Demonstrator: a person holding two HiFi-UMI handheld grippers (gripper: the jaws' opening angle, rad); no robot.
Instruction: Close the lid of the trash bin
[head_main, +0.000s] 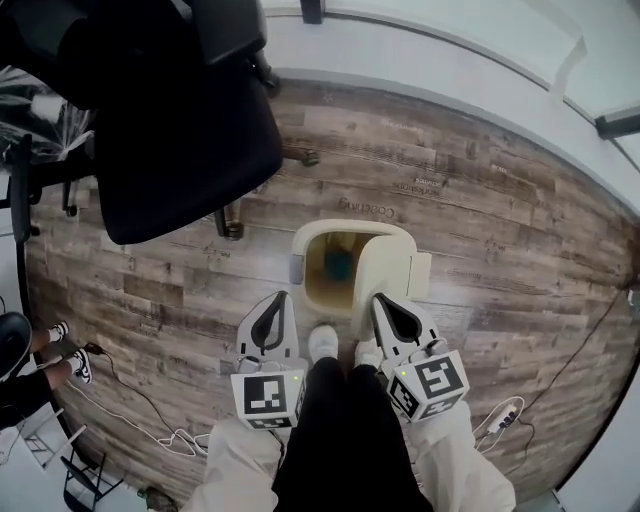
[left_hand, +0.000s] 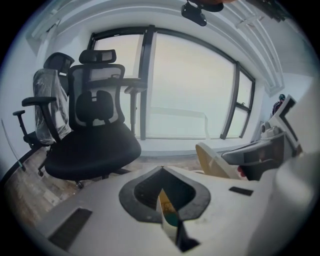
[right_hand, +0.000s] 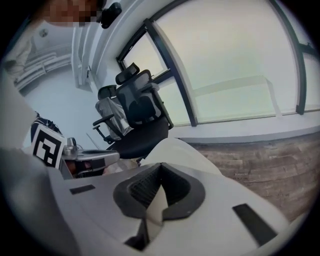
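The trash bin (head_main: 312, 236) stands on the wood floor (head_main: 500, 230), right by the person's shoes (head_main: 322, 342). Its lid (head_main: 390, 268) is up. The left gripper (head_main: 280, 303) and the right gripper (head_main: 382, 303) are both squeezed closed, holding nothing. A black chair (head_main: 180, 150) is near.

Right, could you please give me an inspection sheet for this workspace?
Surface: wood-plank floor.
Job's things: cream trash bin, lid raised; teal item inside.
Clutter: nothing seen.
Grippers: left gripper and right gripper both shut, empty, near the bin.
Cables: white cable at lower left; power strip at lower right.
Surroundings: black office chair, large window.
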